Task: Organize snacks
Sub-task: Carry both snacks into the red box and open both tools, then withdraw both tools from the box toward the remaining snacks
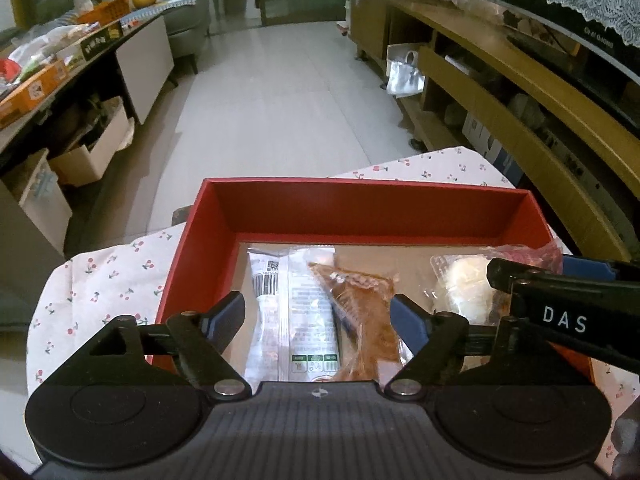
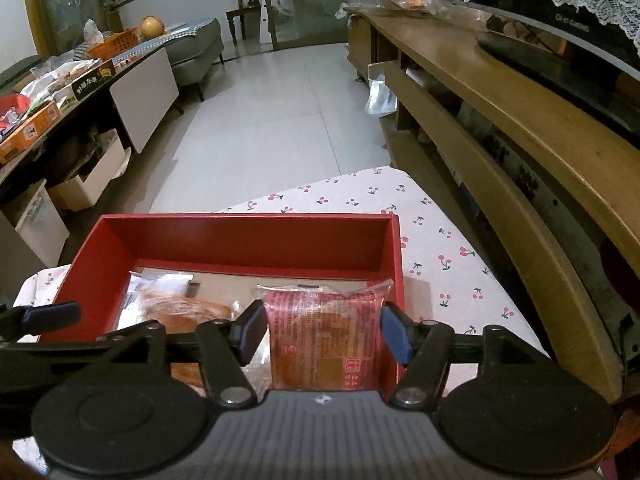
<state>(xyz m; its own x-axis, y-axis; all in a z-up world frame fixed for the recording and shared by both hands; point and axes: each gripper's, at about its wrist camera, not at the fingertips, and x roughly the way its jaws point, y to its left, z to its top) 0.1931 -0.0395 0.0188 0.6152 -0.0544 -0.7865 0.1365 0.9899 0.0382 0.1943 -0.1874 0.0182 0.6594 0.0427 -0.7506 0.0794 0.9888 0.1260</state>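
A: Snacks, all inside the red box (image 1: 360, 204) on the cherry-print cloth (image 1: 96, 276). Which ones, left to right?

B: White-and-clear packet (image 1: 292, 312) with a barcode at the left, lying lengthwise. Brown snack in clear wrap (image 1: 360, 304) just beside it, overlapping its right edge. Pale round bun in clear wrap (image 1: 464, 288) further right. Red-wrapped square cake (image 2: 324, 332) against the right wall.

A: And relative to the left gripper (image 1: 318, 316)?

B: White packet and brown snack both lying between its blue pads, below the fingertips. Jaws wide apart, not pressing on either. Nothing held.

A: Right gripper (image 2: 324, 330)?

B: Red cake sitting right between its pads. Jaws parted; left pad looks slightly clear of the wrapper, right pad close by the wrapper's crimped edge, no visible squeeze. Cake resting on the box floor.

A: Grippers near each other?

B: Side by side over the near edge of the box, the right one's black arm crossing the corner of the left view.

A: Beyond the box?

B: Pale tiled floor (image 2: 272, 120), wooden shelf unit (image 2: 500, 120) on the right, cluttered counter (image 1: 60, 72) on the left.
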